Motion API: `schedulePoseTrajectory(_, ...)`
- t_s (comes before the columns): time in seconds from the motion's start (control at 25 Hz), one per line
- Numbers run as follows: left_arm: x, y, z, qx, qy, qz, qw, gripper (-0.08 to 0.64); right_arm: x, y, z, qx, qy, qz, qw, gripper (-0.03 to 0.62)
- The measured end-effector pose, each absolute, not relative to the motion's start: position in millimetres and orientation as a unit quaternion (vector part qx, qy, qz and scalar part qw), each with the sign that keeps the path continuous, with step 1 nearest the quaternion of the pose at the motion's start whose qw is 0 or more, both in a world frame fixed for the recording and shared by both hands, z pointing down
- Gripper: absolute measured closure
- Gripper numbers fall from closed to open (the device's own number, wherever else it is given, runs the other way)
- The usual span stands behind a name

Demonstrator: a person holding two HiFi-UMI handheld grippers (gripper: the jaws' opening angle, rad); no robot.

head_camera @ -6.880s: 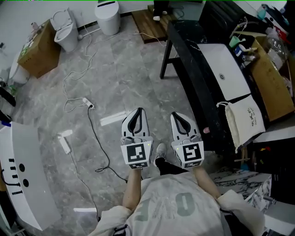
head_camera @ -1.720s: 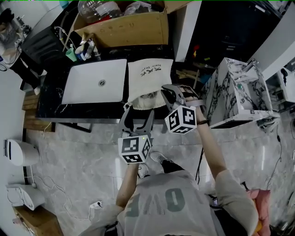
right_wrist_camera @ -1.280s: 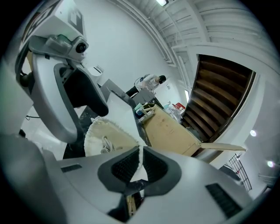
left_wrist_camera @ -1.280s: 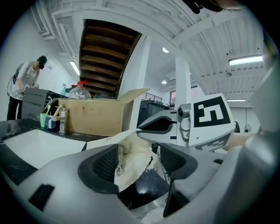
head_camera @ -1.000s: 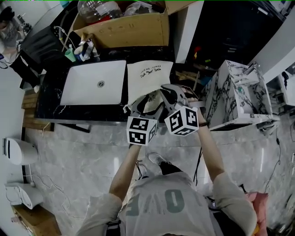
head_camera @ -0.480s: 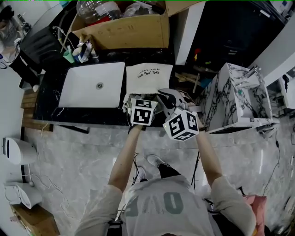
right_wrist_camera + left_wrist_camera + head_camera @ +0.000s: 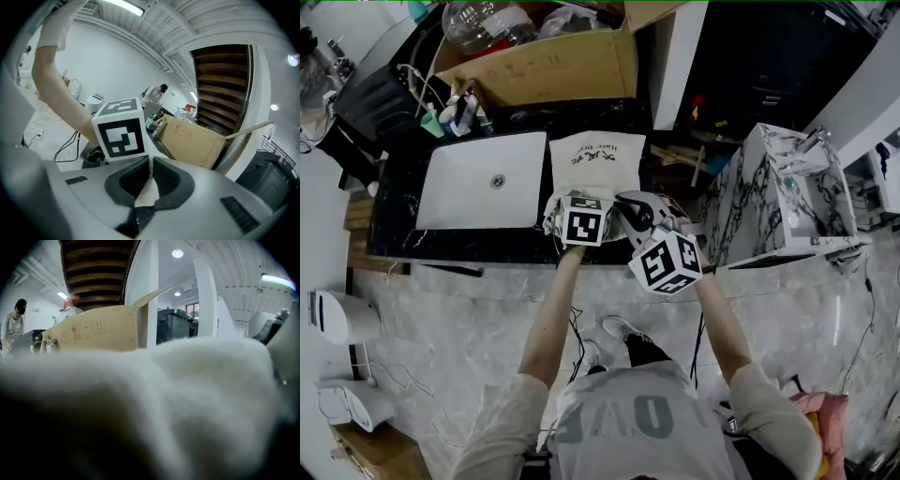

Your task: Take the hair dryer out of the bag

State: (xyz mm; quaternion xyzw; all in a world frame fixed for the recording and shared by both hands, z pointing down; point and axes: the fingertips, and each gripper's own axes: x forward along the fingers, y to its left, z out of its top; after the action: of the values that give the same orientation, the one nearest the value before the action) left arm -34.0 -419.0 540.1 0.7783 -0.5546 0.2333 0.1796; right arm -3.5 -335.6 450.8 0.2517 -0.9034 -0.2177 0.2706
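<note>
The right gripper (image 7: 150, 171) is clenched on the cream bag (image 7: 148, 191), with a sliver of cloth pinched between its closed jaws at the bag's near edge. Just beside it, the left gripper (image 7: 582, 214) is buried nose-first in the bag's mouth. Cloth fills the left gripper view, so I cannot tell how its jaws stand. The hair dryer shows in no view. The bag lies flat on the black table (image 7: 403, 239), just beside a white panel (image 7: 483, 183) on its left. Behind it stands an open cardboard box (image 7: 539, 66), and a marbled cabinet (image 7: 769, 202) stands to the right.
</note>
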Motion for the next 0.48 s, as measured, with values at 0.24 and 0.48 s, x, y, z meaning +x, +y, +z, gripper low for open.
schedulePoseTrajectory(0.24, -38, -426, 558, 0.769, -0.545, 0.268, 0.201, 0.236, -4, -338, 464, 0.247, -0.905, -0.207, 0.277, 0.543)
schedulePoseTrajectory(0.48, -38, -423, 581, 0.759, -0.509, 0.312, 0.26, 0.221, -7, -341, 473, 0.246, -0.909, -0.197, 0.274, 0.543)
